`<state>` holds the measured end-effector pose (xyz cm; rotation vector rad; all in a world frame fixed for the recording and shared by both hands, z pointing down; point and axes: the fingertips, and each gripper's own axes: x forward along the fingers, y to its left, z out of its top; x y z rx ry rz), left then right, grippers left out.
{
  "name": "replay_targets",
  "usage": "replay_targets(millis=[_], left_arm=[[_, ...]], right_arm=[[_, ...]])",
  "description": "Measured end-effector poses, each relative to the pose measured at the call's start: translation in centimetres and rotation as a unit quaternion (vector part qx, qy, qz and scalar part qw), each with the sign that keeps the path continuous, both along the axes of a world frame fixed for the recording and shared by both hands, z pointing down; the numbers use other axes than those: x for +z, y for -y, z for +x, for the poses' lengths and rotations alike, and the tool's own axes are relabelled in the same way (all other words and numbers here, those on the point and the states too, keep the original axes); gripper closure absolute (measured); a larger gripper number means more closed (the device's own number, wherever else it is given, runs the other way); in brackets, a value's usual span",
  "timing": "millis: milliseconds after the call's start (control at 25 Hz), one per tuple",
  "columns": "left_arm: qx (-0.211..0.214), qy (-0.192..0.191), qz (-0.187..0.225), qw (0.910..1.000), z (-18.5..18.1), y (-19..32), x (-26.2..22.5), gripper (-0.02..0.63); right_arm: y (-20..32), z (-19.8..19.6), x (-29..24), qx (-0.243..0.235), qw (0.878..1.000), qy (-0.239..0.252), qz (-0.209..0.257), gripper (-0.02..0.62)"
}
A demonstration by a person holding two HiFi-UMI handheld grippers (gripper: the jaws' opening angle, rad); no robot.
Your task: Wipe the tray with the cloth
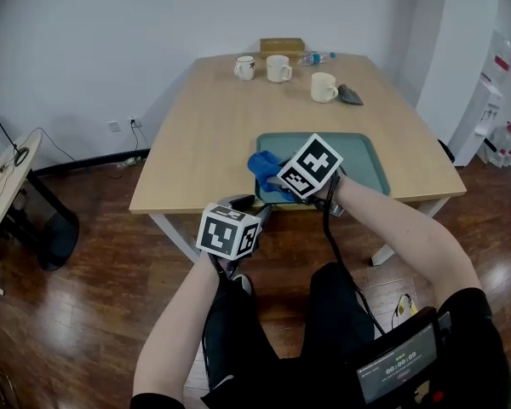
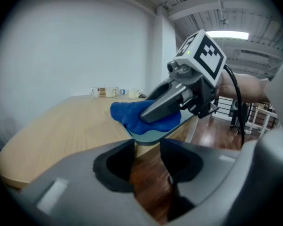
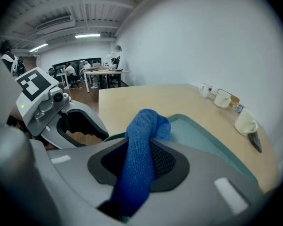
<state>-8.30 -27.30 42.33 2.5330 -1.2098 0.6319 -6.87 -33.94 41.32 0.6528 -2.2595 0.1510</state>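
lying on the near left corner of the teal tray (image 1: 370,164), the blue cloth (image 1: 262,167) is clenched between the jaws of the right gripper (image 1: 277,182), bunched up past them. the tray sits at the near edge of the wooden surface (image 1: 213,126). the left gripper (image 2: 147,155) hovers just off that corner, jaws released and empty. three white mugs (image 1: 278,68) stand at the far end.

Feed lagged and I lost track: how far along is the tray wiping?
Done: the cloth is picked up, clamped by the right gripper. In hand: it sits on the tray's near-left corner; the left gripper is open, empty, just short of that corner. Left: sweeping the bare tray; how much is already wiped can't be told.
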Motion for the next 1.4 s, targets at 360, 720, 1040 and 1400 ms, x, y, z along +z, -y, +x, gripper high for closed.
replay_targets(millis=[360,720,1040,1400], left_arm=[[0.003,0.005,0.013,0.9999,-0.6,-0.2,-0.8,0.434],[0.044,0.014,0.011,0.9989,-0.9,0.9,-2.1,0.420],[0.061,0.020,-0.001,0.9979,0.0,0.8,-1.6,0.420],[0.046,0.029,0.011,0.9984,-0.4,0.2,-0.7,0.414]], right_arm=[[1.1,6.8,-2.5,0.033,0.999,0.000,0.022,0.483],[0.7,26.5,-3.1,0.148,0.987,-0.064,0.012,0.483],[-2.5,22.2,-0.9,0.059,0.995,-0.082,-0.003,0.483],[-4.7,6.8,-1.1,-0.093,0.995,-0.026,0.008,0.483]])
